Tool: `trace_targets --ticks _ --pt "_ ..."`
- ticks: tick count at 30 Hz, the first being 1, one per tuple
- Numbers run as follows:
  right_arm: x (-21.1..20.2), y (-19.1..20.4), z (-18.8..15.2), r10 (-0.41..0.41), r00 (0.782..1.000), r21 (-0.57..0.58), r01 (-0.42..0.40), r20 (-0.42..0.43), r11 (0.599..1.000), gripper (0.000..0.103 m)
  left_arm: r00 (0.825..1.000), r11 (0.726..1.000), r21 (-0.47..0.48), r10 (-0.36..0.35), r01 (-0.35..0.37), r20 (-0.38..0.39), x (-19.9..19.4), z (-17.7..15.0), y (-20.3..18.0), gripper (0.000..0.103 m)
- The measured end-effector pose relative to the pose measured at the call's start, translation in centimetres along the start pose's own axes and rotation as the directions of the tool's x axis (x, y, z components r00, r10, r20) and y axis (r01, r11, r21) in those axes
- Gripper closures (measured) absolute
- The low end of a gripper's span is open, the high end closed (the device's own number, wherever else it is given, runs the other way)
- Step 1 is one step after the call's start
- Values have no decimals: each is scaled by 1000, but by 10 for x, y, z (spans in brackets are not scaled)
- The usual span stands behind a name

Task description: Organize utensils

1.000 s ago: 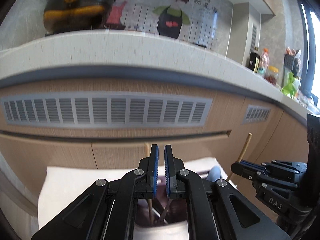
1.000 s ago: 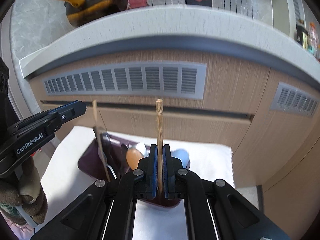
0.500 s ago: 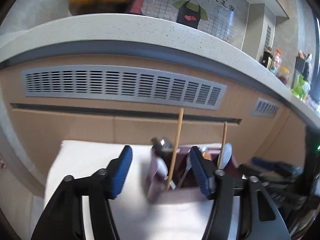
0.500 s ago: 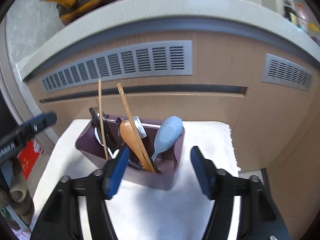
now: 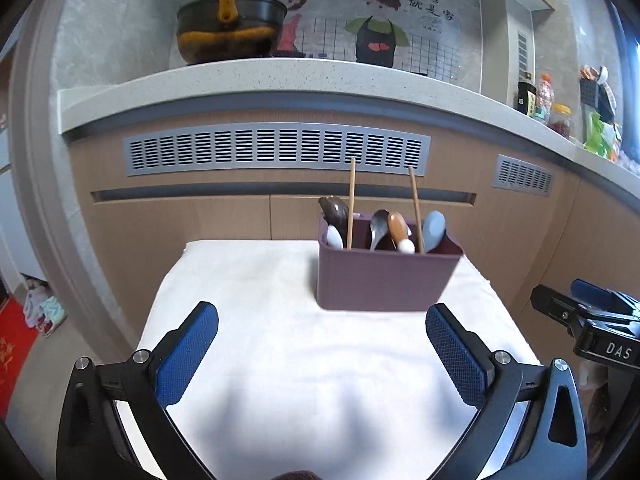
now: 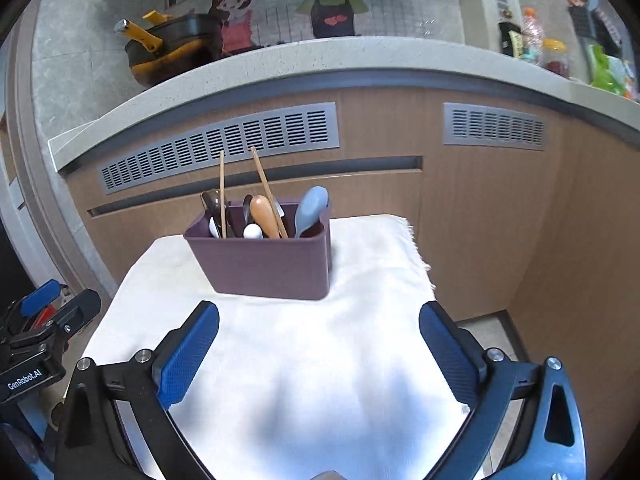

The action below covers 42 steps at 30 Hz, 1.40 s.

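Observation:
A purple utensil holder (image 5: 384, 280) (image 6: 264, 268) stands on a white cloth (image 5: 280, 340) (image 6: 360, 280). Two wooden chopsticks (image 5: 351, 200) (image 6: 266, 192) stick up from it among a blue-grey spoon (image 5: 434, 224) (image 6: 312, 210), a wooden-handled utensil (image 5: 397, 226) and a dark spoon (image 5: 334, 208). My left gripper (image 5: 322, 320) hangs over the cloth in front of the holder, its jaws opening wide with nothing between them. My right gripper (image 6: 319, 312) is likewise back from the holder, jaws opening and empty.
Behind the cloth a wooden cabinet front with grey vents (image 5: 276, 148) rises to a pale counter (image 5: 280, 76). A black and orange pot (image 5: 230, 32) sits on it, bottles and jars (image 5: 540, 100) at the right. Floor shows at left.
Both grippers were shut over the holder, the right on a chopstick. Both have opened wide and drawn back from the holder; the chopsticks now stand in it.

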State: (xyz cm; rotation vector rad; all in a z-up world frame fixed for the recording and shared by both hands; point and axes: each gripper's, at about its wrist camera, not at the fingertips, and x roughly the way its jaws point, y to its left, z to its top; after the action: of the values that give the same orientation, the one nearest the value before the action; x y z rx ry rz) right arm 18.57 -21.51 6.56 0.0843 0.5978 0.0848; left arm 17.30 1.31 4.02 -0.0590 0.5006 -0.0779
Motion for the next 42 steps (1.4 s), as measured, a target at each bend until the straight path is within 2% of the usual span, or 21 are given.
trace_targets --ticks 6,11,17,23,42 --pt "-30 1 -33 -54 997 -11 54 56 998 1 994 995 20 91 -93 68 -37 -28 -11 0" --pt "-45 -1 -48 -38 998 13 37 42 999 1 999 999 0 34 -34 24 -46 -40 -12 0" --pt "-58 4 -57 -91 992 -34 95 89 995 1 1000 1000 23 11 -11 9 -55 -47 -20 0" --pt "-66 8 -57 -106 986 -63 115 125 991 1 1000 999 32 5 -6 13 -61 -48 -25 0" --pt "-65 4 -58 -107 988 -61 114 108 992 0 1000 999 42 4 -4 -2 -62 -50 -29 0"
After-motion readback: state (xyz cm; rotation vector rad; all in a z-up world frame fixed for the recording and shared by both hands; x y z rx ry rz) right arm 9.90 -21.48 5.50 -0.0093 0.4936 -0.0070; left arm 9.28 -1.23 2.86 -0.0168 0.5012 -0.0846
